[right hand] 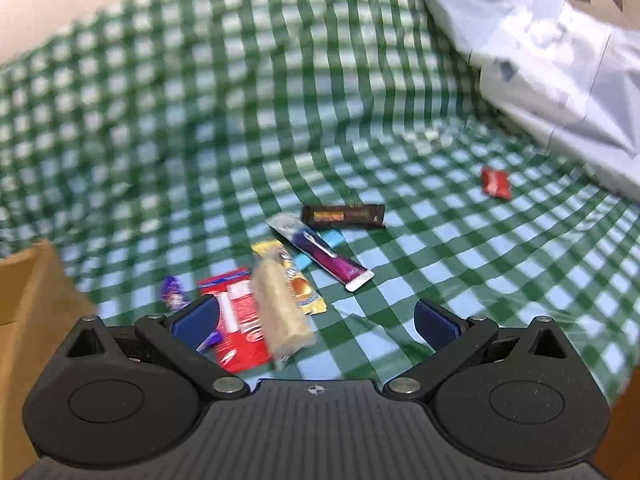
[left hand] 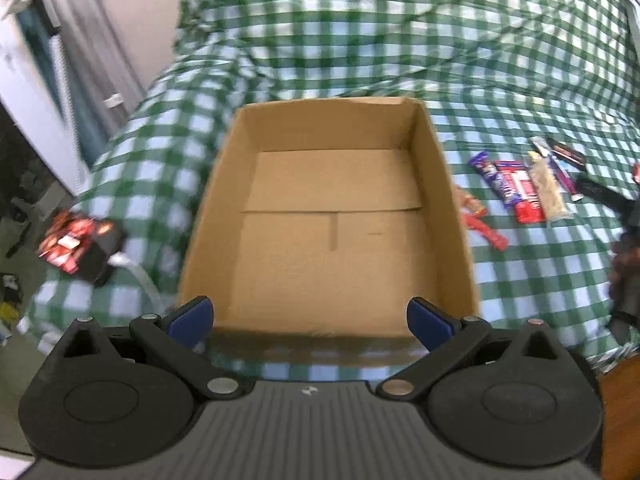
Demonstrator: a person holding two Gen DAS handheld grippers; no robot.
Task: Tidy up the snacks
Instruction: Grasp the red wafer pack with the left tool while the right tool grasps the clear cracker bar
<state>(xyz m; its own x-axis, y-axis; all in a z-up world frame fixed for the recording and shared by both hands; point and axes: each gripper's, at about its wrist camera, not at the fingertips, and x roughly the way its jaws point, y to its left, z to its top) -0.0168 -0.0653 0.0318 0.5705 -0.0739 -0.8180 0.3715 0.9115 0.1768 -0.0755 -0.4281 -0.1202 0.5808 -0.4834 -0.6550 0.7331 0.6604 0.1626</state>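
An empty cardboard box (left hand: 332, 216) sits on the green checked cloth, straight ahead of my left gripper (left hand: 312, 320), which is open over the box's near wall. Right of the box lies a cluster of snack bars (left hand: 524, 188) and a red bar (left hand: 484, 228). My right gripper (right hand: 316, 324) is open just above the same cluster: a red wafer pack (right hand: 240, 320), a pale cereal bar (right hand: 280, 308), a purple bar (right hand: 174, 298), a yellow pack (right hand: 304, 292), a purple-white stick (right hand: 324, 256) and a dark brown bar (right hand: 344, 216). A small red sweet (right hand: 496, 183) lies apart at the right.
The box's corner (right hand: 24, 292) shows at the left of the right wrist view. A pale bundle of fabric (right hand: 560, 68) rises at the back right. A red-and-black packet (left hand: 76, 246) lies left of the box near the cloth's edge. Floor clutter lies beyond.
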